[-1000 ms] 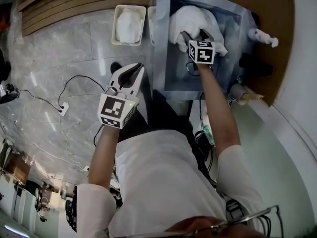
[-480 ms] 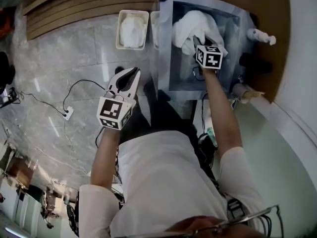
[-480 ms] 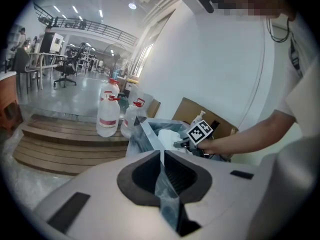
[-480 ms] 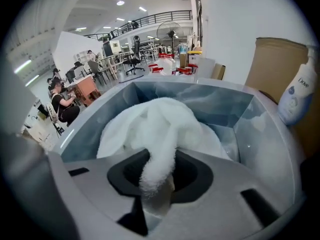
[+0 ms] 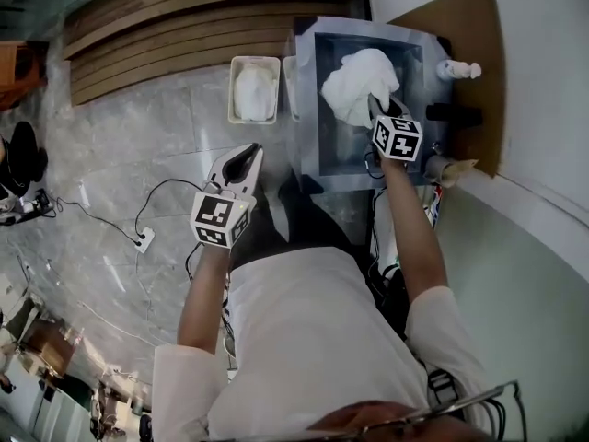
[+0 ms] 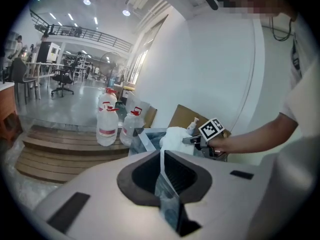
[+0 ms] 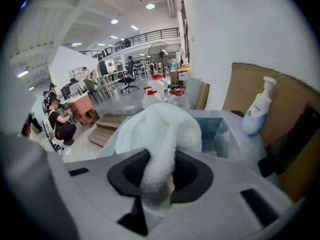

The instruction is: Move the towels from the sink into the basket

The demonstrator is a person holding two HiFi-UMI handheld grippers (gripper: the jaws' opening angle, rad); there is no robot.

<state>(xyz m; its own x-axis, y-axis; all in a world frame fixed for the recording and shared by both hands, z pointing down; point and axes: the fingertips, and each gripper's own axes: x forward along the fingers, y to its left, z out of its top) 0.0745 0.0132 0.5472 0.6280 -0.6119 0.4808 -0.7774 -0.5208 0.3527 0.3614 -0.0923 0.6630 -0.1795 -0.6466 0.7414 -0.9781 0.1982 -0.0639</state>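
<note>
A white towel (image 5: 354,86) hangs bunched over the steel sink (image 5: 308,90). My right gripper (image 5: 375,104) is shut on one fold of it, and its jaws have just been closing on that fold. In the right gripper view the towel (image 7: 160,129) fills the gap between the jaws of the right gripper (image 7: 157,184) and bulges up beyond them. The white basket (image 5: 232,90) stands on the floor left of the sink with a white towel inside. My left gripper (image 5: 244,159) hovers over the floor near the sink's front left corner, shut (image 6: 161,169) and holding nothing.
A soap pump bottle (image 5: 457,69) and a dark object (image 5: 451,113) sit on the brown counter right of the sink. Wooden steps (image 5: 184,26) run behind the basket, with water jugs (image 6: 106,124) on them. A cable and socket (image 5: 143,240) lie on the marble floor.
My right gripper closed on the towel and lifted it up out of the sink basin. My left gripper rose a little over the floor.
</note>
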